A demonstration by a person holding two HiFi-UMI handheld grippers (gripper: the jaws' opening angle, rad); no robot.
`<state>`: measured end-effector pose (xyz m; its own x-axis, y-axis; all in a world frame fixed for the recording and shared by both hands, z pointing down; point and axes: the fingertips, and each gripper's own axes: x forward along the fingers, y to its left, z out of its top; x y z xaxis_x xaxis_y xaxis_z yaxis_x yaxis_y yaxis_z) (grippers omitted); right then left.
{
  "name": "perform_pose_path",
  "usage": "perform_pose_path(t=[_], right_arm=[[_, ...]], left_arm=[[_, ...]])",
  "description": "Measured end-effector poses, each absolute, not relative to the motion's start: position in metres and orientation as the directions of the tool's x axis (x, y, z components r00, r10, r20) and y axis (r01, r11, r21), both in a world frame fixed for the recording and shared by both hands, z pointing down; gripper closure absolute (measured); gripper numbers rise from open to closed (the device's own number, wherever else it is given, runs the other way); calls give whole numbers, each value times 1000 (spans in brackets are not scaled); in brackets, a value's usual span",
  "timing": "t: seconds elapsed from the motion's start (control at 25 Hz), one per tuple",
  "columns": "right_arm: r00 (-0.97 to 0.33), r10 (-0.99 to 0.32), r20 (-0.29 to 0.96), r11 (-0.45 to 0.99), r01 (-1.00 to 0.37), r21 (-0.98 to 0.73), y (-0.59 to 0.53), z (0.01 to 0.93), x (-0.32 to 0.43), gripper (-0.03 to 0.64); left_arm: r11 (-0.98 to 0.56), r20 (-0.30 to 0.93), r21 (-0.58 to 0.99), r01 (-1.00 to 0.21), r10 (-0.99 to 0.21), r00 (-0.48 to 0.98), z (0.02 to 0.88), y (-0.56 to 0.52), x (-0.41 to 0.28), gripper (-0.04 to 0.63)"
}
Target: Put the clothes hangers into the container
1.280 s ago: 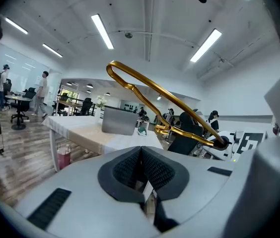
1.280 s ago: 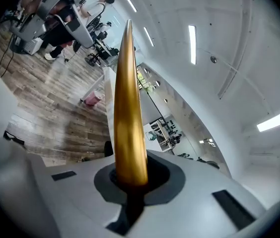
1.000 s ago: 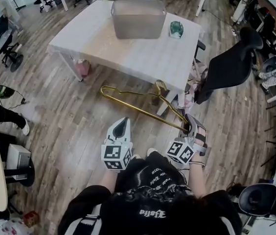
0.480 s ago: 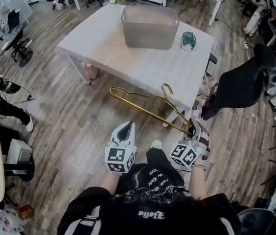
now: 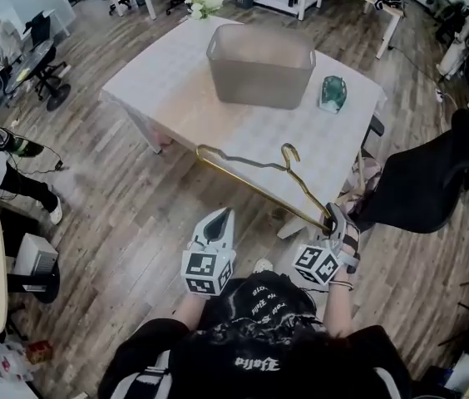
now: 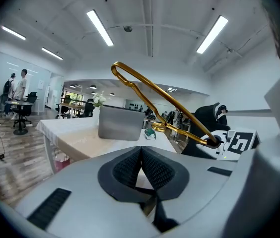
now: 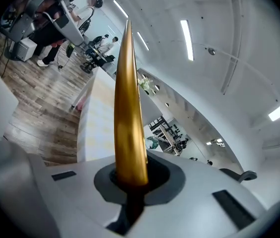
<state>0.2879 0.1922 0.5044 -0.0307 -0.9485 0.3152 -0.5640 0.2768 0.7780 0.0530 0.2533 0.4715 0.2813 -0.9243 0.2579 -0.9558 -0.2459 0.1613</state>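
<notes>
Everything's closer to the table (image 5: 160, 81) than a second ago. The container (image 5: 261, 54) sits nearer in the head view, and the gold hanger (image 5: 255, 186) now reaches over the table's near edge instead of hanging mostly over the floor.

The right tongs (image 5: 331, 223) are clamped tight on one end of the hanger's bottom bar, and nothing else supports it. The left tongs (image 5: 218, 216) are closed too, pads together with nothing in them, just riding along on the left.

What matters next, I'd say: the container is far and a bit left of the right tongs. The hanger's long axis runs from the grip out far-left, and its tip stops well short of the container's near wall. So it's the right hand's job, and the bar probably needs swinging into line with the opening before it drops in.
</notes>
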Motion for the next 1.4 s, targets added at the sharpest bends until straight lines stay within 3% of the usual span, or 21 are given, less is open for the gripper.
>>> perform_pose_path(t=[0.36, 0.72, 1.4], right_arm=[[-76, -945, 317, 307, -536, 787, 108, 511, 319, 606], [-36, -950, 310, 278, -548, 789, 55, 510, 328, 604], [109, -962, 251, 139, -593, 793, -126, 470, 231, 604]], left_arm=[[-234, 260, 184, -955, -925, 276, 483, 177, 93, 575], [-265, 255, 185, -946, -917, 306, 486, 109, 93, 575], [-410, 230, 204, -889, -862, 451, 480, -127, -27, 575]])
